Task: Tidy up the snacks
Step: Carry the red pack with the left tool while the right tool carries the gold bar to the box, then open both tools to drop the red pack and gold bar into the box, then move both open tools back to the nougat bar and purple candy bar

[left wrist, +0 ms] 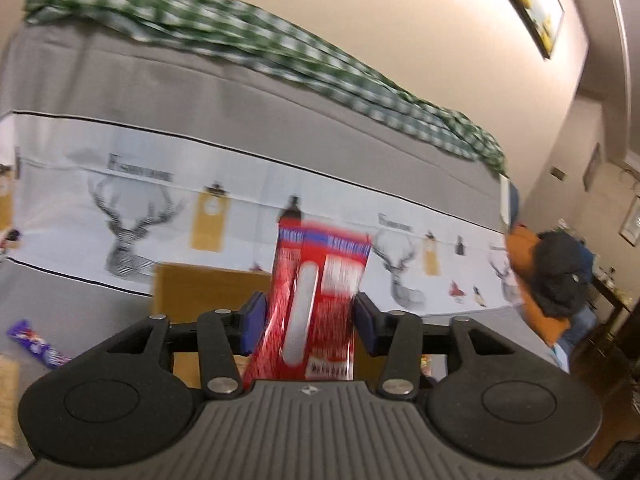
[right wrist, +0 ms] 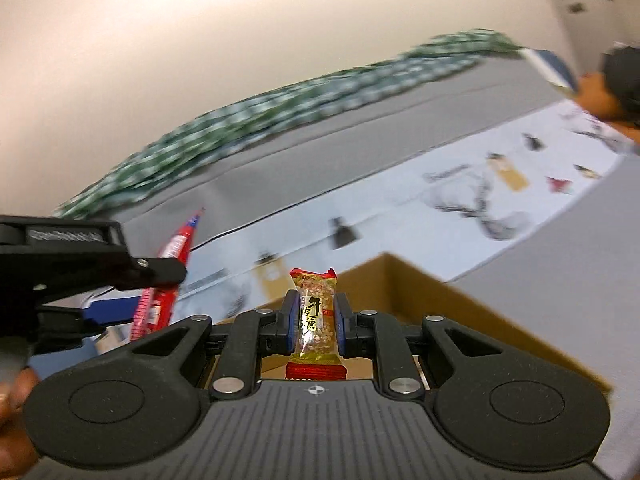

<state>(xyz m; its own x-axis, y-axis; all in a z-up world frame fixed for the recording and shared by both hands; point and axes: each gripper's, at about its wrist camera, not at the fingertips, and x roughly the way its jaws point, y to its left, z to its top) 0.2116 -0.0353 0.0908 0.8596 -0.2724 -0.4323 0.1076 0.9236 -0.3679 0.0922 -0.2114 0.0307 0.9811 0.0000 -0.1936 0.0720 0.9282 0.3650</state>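
A grey counter [left wrist: 120, 92] carries everything, and a green checked cloth [left wrist: 224, 28] lies bunched along its far edge against the wall. Nearer than the cloth, a long white paper runner [left wrist: 248, 200] printed with stag heads and tags stretches from the left side to the right side of the counter. An open cardboard box [right wrist: 460, 308] stands on the near part of the counter, overlapping the runner's near edge; both grippers are above it or just at its rim.

The left gripper [left wrist: 308, 316] has its fingers [left wrist: 254, 320] closed onto a red snack packet [left wrist: 320, 292], which stands upright between the blue pads with its top above them, in front of the box's far wall. In the right wrist view the same packet shows at the left, raised beside the box.

The right gripper [right wrist: 316, 320] has its fingers [right wrist: 290, 320] drawn narrow around a small clear-wrapped peanut bar [right wrist: 314, 316] with red ends, held upright over the box opening.

A purple snack bar [left wrist: 38, 344] lies flat on the counter toward its near left edge, apart from the box.
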